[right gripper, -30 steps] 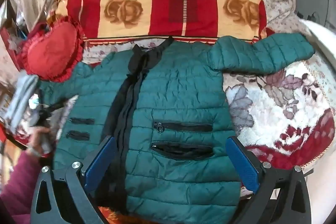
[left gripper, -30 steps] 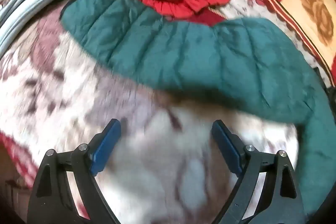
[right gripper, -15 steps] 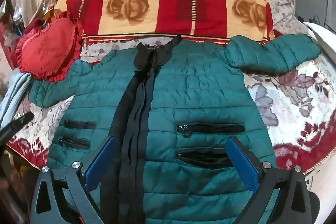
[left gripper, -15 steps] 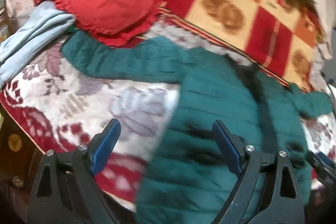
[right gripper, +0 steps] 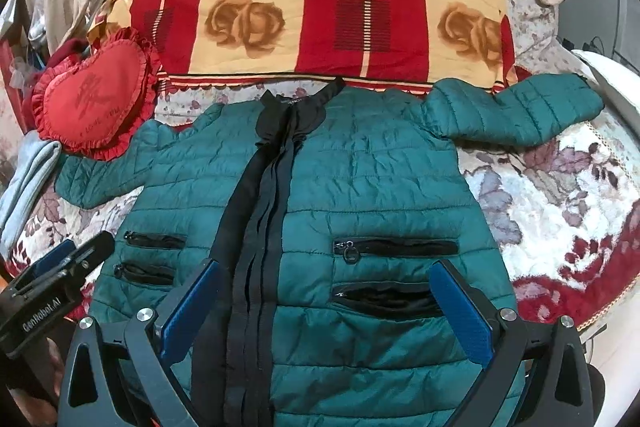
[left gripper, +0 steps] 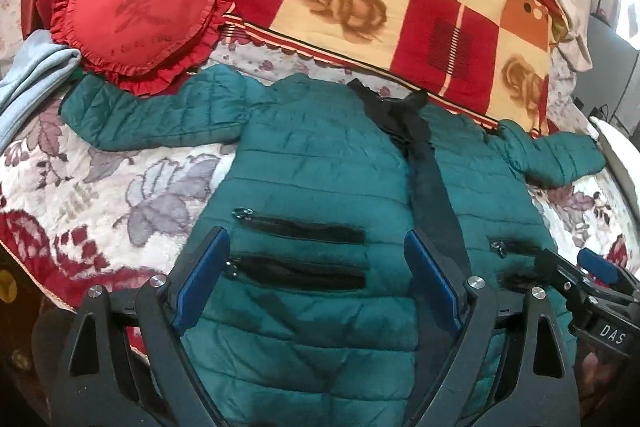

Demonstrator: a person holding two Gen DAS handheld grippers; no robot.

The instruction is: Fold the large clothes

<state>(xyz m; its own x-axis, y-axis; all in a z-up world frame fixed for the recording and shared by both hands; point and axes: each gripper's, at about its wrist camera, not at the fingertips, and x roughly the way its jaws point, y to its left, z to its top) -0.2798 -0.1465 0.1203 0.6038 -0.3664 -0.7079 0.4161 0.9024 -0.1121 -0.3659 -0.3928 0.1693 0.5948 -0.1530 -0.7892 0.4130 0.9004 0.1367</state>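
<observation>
Jaws wide and empty on both the left gripper (left gripper: 316, 279) and right gripper (right gripper: 326, 311), now swung back from the left sleeve to hover over the near hem of the jacket (right gripper: 360, 187), spread flat on the bed (right gripper: 560, 207), ready for folding.

— How's the teal quilted puffer jacket (right gripper: 372, 187) lying?
— Flat on the bed, front up, black zipper band (right gripper: 256, 227) closed down the middle, both sleeves spread outward, collar toward the pillows, four black pocket zips showing.
</observation>
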